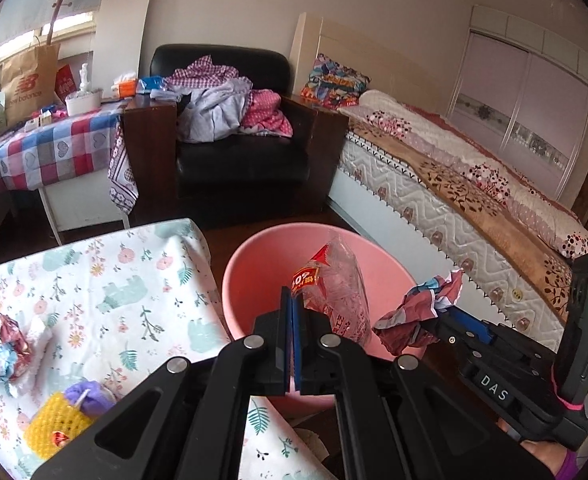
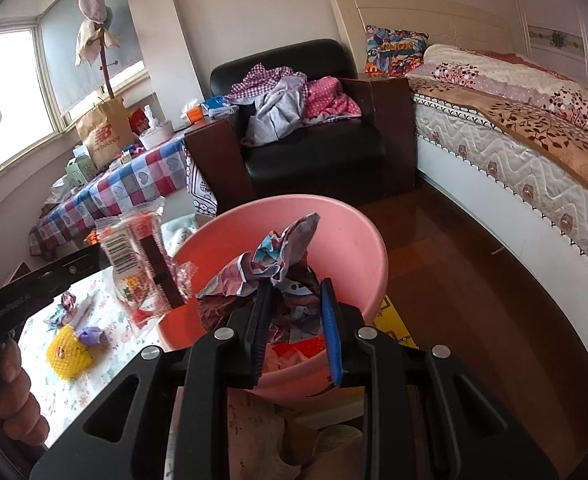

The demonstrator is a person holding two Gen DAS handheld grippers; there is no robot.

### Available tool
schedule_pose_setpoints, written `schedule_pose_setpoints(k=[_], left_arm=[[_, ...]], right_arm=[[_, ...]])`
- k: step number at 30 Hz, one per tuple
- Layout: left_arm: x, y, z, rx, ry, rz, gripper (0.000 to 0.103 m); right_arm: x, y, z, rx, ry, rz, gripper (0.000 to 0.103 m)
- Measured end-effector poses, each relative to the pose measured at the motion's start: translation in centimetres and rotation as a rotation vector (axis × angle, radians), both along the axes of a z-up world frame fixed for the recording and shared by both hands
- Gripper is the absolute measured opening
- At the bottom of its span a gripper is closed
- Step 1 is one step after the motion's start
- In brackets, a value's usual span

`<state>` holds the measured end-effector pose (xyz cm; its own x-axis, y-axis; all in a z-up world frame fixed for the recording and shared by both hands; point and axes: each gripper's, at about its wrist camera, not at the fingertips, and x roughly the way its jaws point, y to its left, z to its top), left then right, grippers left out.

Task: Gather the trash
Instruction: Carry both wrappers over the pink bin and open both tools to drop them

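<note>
L gripper fingers clamp clear wrapper, R gripper fingers pinch crumpled paper, both tilted down over pink basin

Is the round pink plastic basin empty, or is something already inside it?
Not empty. In the right wrist view, the pink plastic basin has red and pale scraps lying at its bottom.

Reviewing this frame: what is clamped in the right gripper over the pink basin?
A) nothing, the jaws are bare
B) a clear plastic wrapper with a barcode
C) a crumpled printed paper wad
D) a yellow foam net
C: the right gripper is shut on the crumpled printed paper wad above the pink basin, while the clear plastic wrapper sits in the left gripper.
</note>
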<state>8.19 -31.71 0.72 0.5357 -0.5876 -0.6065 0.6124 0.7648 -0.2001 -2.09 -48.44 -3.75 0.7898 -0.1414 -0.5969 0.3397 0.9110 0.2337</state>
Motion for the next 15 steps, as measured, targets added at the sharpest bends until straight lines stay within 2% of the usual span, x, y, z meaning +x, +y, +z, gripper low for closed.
schedule_pose_setpoints(k=[8, 15], left_arm=[[1.3, -1.3, -2.2, 0.030, 0.041, 0.015, 0.000], [1.3, -1.1, -2.5, 0.023, 0.055, 0.009, 0.002]], right_arm=[[1.0, 0.4, -0.3, -0.040, 0.029, -0.008, 0.025], [1.3, 0.5, -0.8, -0.030, 0.047, -0.010, 0.026]])
